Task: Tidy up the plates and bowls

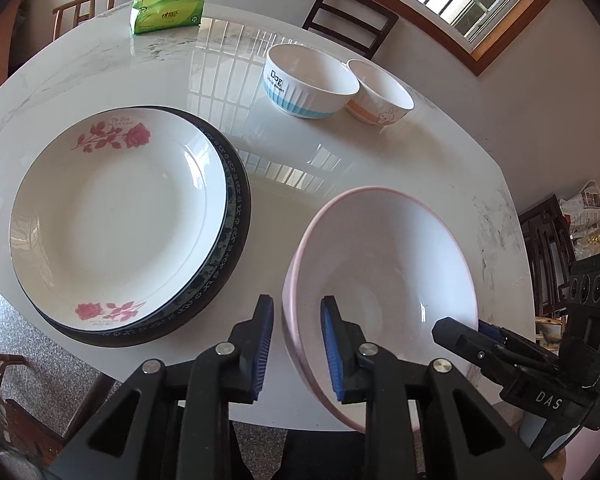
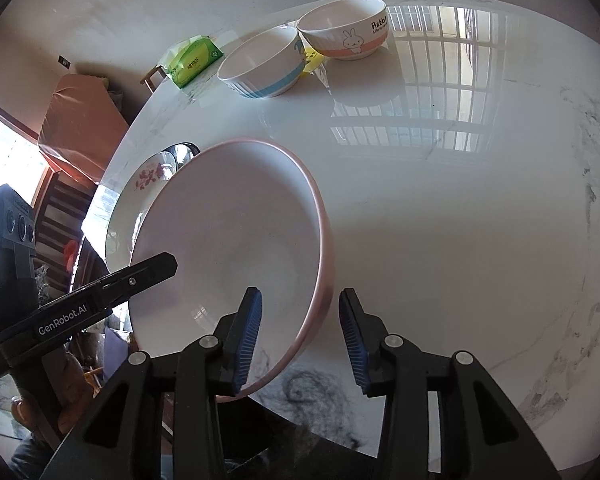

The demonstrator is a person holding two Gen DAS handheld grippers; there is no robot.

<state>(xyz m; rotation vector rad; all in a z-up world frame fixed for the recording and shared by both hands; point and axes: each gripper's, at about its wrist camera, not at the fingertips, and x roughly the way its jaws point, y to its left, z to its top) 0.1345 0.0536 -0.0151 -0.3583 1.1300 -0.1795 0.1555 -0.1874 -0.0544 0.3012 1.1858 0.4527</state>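
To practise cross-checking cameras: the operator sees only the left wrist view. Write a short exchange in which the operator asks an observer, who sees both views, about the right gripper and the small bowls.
Operator: How does the right gripper sit on the pink bowl?
Observer: One finger inside, one outside, the rim between them. I cannot tell whether it pinches.
Operator: Do the small bowls hide anything from me?
Observer: Yes, something yellow lies between the blue-striped bowl and the rabbit bowl.
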